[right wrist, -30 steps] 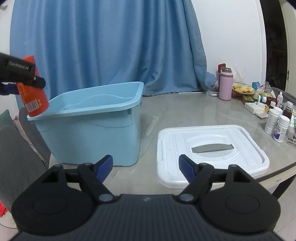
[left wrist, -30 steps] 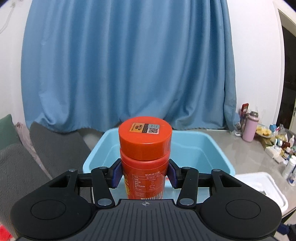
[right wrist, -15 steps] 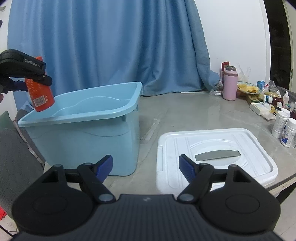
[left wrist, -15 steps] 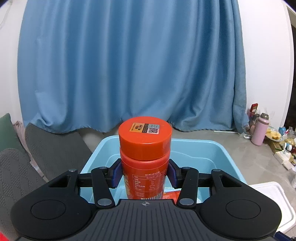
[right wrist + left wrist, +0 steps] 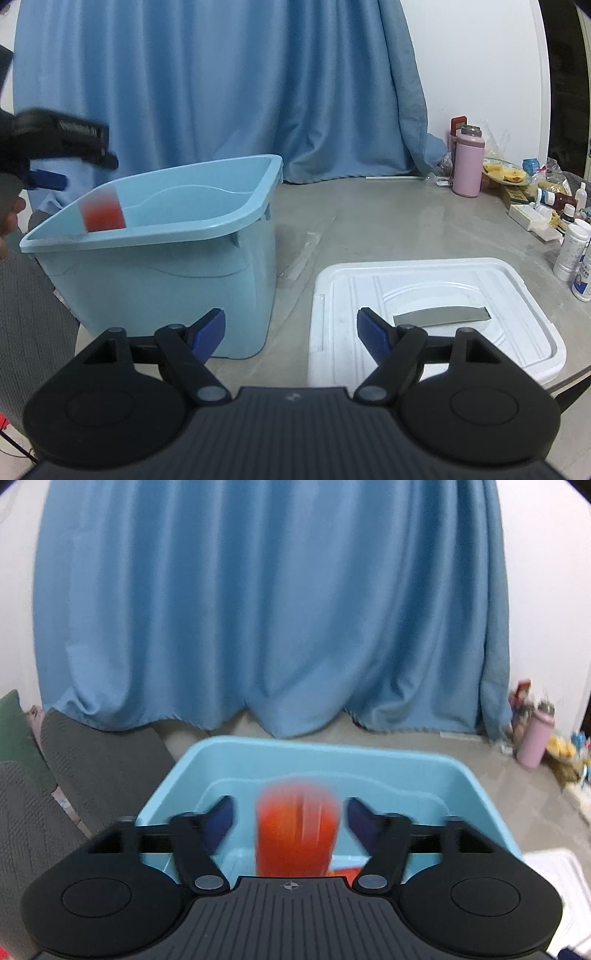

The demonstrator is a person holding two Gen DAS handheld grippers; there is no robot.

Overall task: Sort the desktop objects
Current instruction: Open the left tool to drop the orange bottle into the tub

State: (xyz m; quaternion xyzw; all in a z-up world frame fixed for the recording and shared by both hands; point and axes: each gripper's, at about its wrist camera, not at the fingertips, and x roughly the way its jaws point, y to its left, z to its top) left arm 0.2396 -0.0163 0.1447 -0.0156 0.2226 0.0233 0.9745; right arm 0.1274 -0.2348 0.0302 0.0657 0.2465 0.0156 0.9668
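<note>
My left gripper [image 5: 290, 812] is open above the light blue bin [image 5: 369, 753]. The orange bottle [image 5: 297, 827] is a falling blur between the spread fingers, touching neither, dropping into the bin. The right wrist view shows the same bottle [image 5: 103, 214] inside the bin [image 5: 166, 273] below the left gripper [image 5: 66, 147]. My right gripper [image 5: 291, 332] is open and empty, held low in front of the bin and the white lid [image 5: 424, 314].
The white lid lies flat on the grey table [image 5: 369, 225] with a grey strip [image 5: 441, 315] on it. A pink flask [image 5: 468, 162], several bottles [image 5: 570, 251] and food packs crowd the table's right edge. A blue curtain hangs behind. Grey cushions [image 5: 55, 775] lie left.
My left gripper has opened and let go of the orange bottle, which is falling into the bin. The right gripper has stayed open, shifting only slightly.
</note>
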